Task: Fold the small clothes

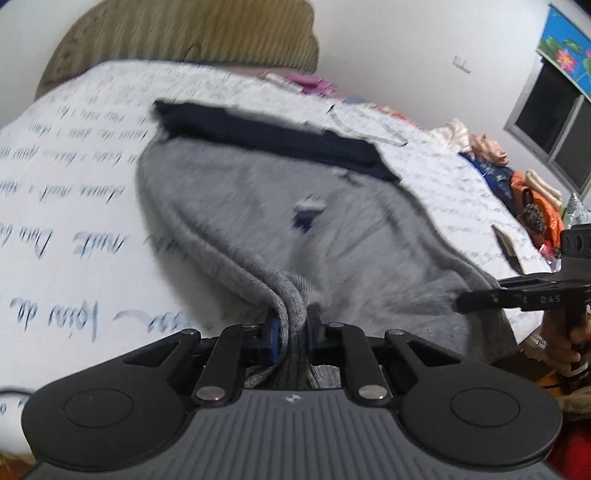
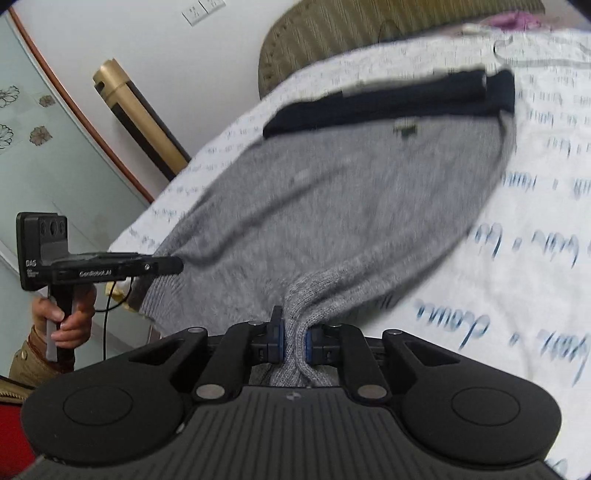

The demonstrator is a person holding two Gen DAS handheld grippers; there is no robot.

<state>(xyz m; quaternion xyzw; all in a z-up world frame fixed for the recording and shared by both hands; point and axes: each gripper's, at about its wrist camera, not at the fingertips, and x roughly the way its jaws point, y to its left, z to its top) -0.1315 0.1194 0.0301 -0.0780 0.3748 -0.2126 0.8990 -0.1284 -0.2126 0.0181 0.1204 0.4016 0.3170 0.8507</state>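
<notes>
Sweater point(image 1: 280, 221): grey, dark-banded, spread on the bed point(image 1: 74, 206), stretching ahead of both claws.
Left claw point(image 1: 291, 332): clamped on bunched near hem.
Right claw point(image 2: 295, 338): clamped on the hem's other corner.

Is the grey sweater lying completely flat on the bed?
No, the grey sweater is bunched and lifted at its near edge, pinched in the right gripper.

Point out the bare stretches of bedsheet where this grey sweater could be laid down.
Both grippers, left and right, pinch the grey sweater. Bare sheet lies between it and the headboard, and on its other side. Crowded: the clothes pile beneath the window.
</notes>
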